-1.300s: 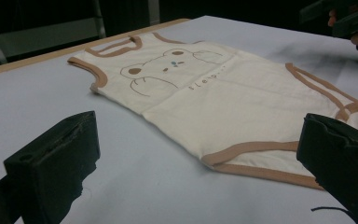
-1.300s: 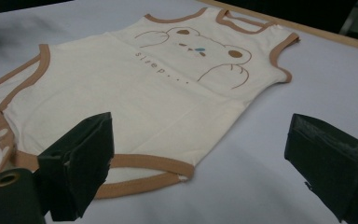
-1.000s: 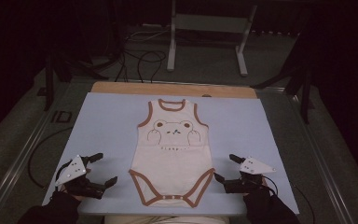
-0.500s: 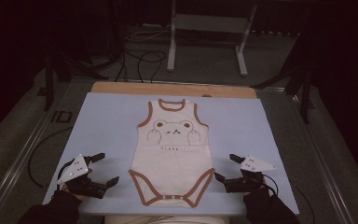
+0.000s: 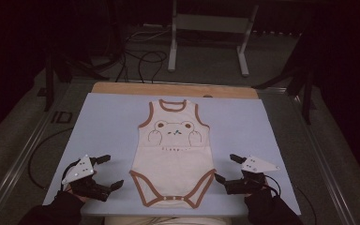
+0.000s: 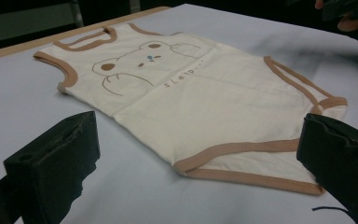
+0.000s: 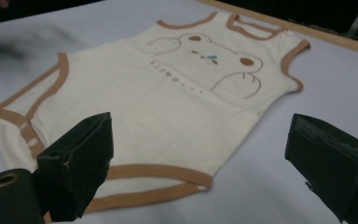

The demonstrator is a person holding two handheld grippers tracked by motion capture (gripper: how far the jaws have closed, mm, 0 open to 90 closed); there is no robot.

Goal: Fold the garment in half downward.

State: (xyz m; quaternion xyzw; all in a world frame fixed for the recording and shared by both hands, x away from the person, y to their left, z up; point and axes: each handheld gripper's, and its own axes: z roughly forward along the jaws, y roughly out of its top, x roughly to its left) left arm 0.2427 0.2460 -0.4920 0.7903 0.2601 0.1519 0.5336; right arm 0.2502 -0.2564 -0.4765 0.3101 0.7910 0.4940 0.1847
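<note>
At the near left corner of the worktop (image 5: 103, 112), the left tool (image 5: 107, 171) sits low over the pale blue surface with its jaws wide apart and nothing between them. It points in toward the garment's left leg opening and is near it but not touching. From the left gripper view, the brown-trimmed hem lies just ahead, between the two black jaws.

In the middle lies the baby bodysuit (image 5: 173, 154), spread flat and face up, neck toward the far edge and snap crotch toward the person. It is cream with brown binding, a bear face on the chest and a small line of lettering beneath.

On the right, the right tool (image 5: 226, 168) mirrors the other: jaws spread, empty, close beside the right leg opening with bare worktop between. The right gripper view shows that hem just ahead of its jaws.
</note>
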